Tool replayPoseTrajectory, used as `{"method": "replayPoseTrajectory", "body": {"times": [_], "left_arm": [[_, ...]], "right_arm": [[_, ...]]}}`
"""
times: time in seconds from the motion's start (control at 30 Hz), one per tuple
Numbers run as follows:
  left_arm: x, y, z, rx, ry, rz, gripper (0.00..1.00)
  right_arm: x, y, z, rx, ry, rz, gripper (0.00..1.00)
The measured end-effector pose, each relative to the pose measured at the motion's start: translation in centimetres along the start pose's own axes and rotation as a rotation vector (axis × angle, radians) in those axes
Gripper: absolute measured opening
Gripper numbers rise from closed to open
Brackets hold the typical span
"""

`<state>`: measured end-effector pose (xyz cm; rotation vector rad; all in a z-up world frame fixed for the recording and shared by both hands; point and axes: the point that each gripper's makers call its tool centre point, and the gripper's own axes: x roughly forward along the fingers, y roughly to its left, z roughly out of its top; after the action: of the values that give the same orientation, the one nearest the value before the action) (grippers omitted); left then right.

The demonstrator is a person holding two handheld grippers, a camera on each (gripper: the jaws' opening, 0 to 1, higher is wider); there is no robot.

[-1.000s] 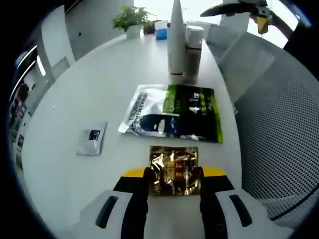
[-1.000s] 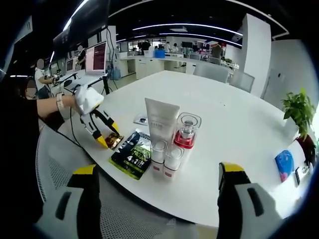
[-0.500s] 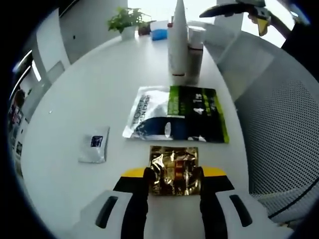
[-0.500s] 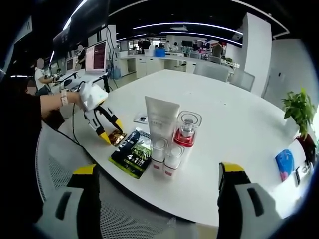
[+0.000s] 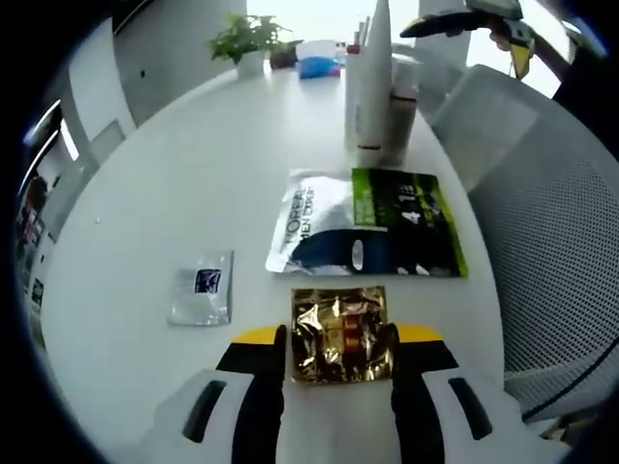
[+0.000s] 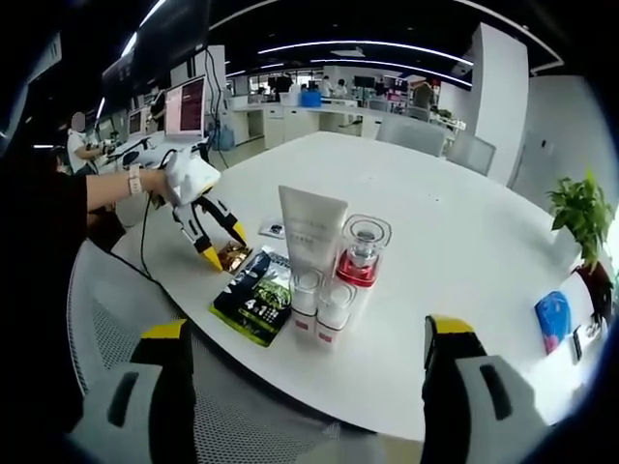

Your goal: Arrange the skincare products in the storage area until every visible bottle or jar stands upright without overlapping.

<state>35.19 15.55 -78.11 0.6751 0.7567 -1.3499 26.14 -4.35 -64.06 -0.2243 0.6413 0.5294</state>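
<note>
Left gripper view, lower centre: the left gripper [image 5: 338, 353] has its jaws set close on either side of a gold sachet [image 5: 339, 333] lying flat on the table [image 5: 174, 184]; the tips sit at its edges, so it appears pinched, though I cannot confirm firm contact. Just above it lies a green-and-white pouch [image 5: 372, 222], apart from the sachet; a small silver sachet [image 5: 203, 288] lies to the left, well apart. At top centre stands a white tube [image 5: 372, 82] with a bottle close behind it, partly hidden.

Right gripper view: the right gripper [image 6: 305, 387] hangs spread wide and empty at the bottom of the frame. At centre the tube [image 6: 311, 230], a clear red-collared bottle [image 6: 362, 253] and two small jars [image 6: 322, 304] stand upright, touching or nearly so.

Judgement: the foil sachet is light, limp and slippery; take it by an edge. The tube is top-heavy; hold it low. The glass-like bottle looks fragile. Labels are too small to read.
</note>
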Motion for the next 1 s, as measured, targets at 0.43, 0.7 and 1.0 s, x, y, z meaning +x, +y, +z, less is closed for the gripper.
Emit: {"method": "replayPoseTrajectory", "body": {"times": [0.43,0.7,1.0], "left_arm": [[-1.0,0.3,-1.4,-0.07,0.017,0.035,0.45],[-1.9,-1.1,-2.4,-0.06,0.054,0.024,0.38],[-2.5,-2.5,-3.4,-0.058,0.088,0.022,0.38]], "right_arm": [[0.5,-0.1,0.2,-0.013,0.011,0.011,1.0],[0.6,0.1,0.1,-0.017,0.012,0.017,1.0],[0.3,0.1,-0.3,-0.011,0.015,0.012,1.0]]}}
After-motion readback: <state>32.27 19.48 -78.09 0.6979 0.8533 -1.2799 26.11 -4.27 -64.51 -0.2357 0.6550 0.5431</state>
